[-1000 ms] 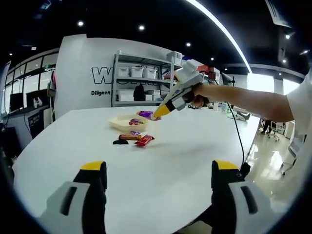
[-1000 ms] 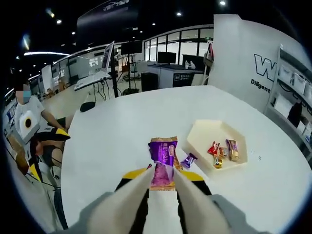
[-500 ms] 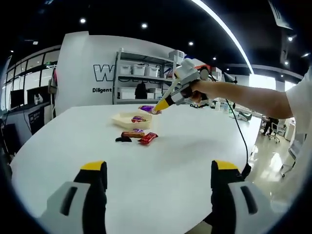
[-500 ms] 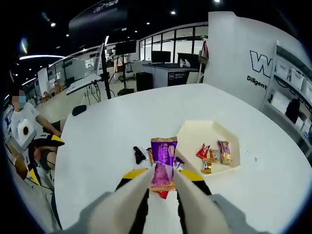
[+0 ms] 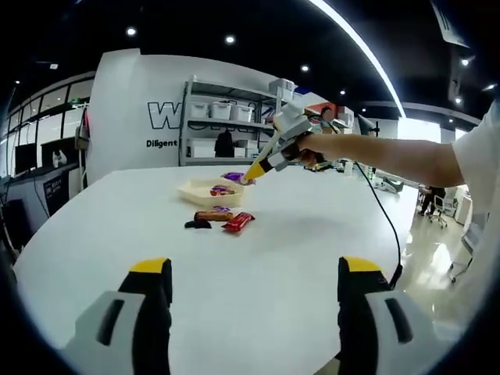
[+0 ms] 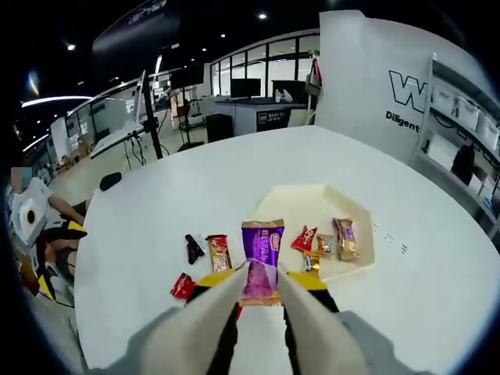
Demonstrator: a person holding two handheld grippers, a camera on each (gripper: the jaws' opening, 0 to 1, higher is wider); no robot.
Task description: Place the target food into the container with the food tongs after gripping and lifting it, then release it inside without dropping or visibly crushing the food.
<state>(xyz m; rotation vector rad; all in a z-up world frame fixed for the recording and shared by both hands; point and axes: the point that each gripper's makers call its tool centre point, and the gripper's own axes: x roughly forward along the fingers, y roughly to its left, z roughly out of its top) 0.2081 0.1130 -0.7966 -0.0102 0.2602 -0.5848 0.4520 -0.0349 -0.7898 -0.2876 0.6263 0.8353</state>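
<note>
1. Since a second ago the right gripper (image 6: 259,275) has drawn back a little from the tray (image 6: 291,205), so three loose snacks on the tabletop (image 6: 156,226) now show in the right gripper view beside the tray; the purple packet (image 6: 261,248) is pinched just as it was
2. Its fingers (image 6: 211,312) are pressed onto the lower end of the purple packet, which hangs in the air near the tray's front edge, clear of everything below
3. Left gripper (image 5: 248,312) hangs low over the bare near part of the tabletop, its fingers spread wide and holding nothing
4. From the left gripper view the right gripper (image 5: 273,152) is held high by a hand (image 5: 308,148), its tip near the tray (image 5: 205,191)
5. Inside the tray lie a red sweet (image 6: 304,238), a gold one (image 6: 322,245) and a brown-purple bar (image 6: 344,237), all towards its right side; the left half looks free
6. Loose on the tabletop: a black piece (image 6: 192,248), an orange bar (image 6: 219,251) and a red wrapper (image 6: 183,285)
7. To do this well, I'd carry the packet forward over the rim, lower it to the free half, and only then ease the fingers apart; grip pressure looks gentle enough, the wrapper shows no creasing
</note>
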